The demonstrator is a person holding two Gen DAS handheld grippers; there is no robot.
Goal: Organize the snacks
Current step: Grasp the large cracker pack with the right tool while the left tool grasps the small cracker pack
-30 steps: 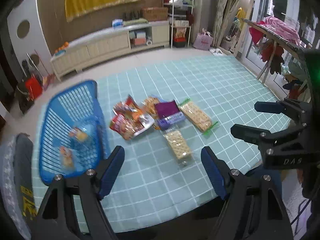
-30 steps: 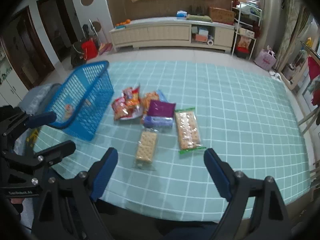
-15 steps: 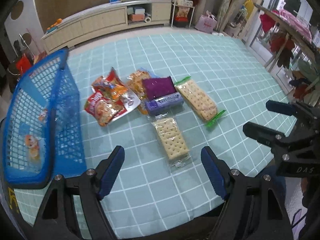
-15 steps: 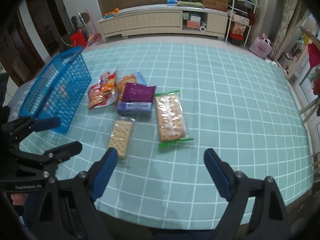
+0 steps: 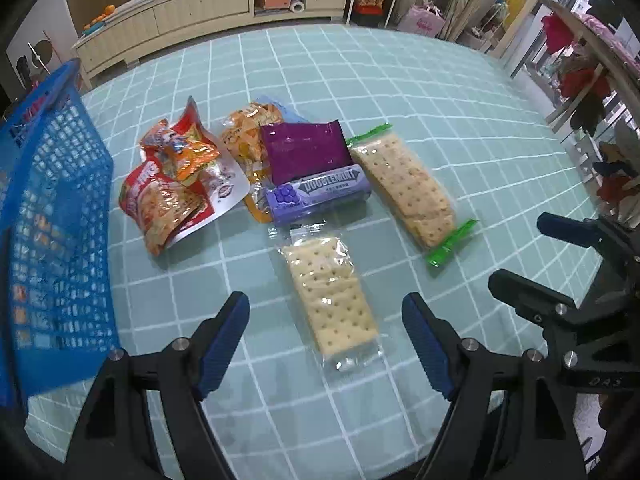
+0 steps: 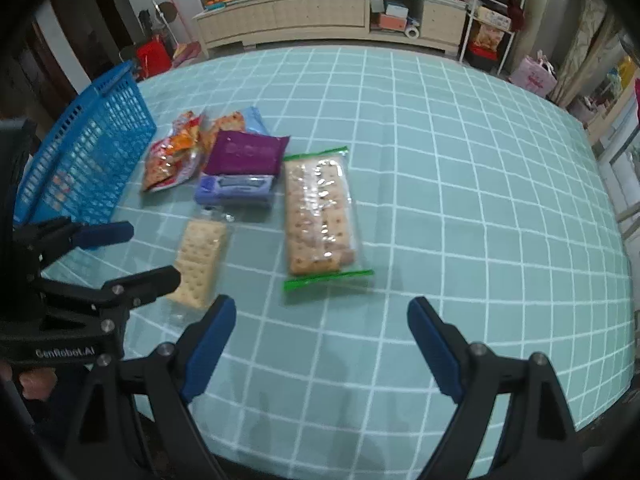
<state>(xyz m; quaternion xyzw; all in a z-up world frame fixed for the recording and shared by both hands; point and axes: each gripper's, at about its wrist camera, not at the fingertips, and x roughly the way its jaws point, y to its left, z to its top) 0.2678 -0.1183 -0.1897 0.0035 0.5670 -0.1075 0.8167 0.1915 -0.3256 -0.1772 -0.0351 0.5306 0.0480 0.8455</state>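
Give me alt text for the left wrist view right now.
The open left gripper hangs over a small clear-wrapped cracker pack on a teal checked tablecloth. Beyond lie a purple gum box, a longer green-ended cracker pack and red-orange snack bags; a blue basket stands at left, the right gripper at right.
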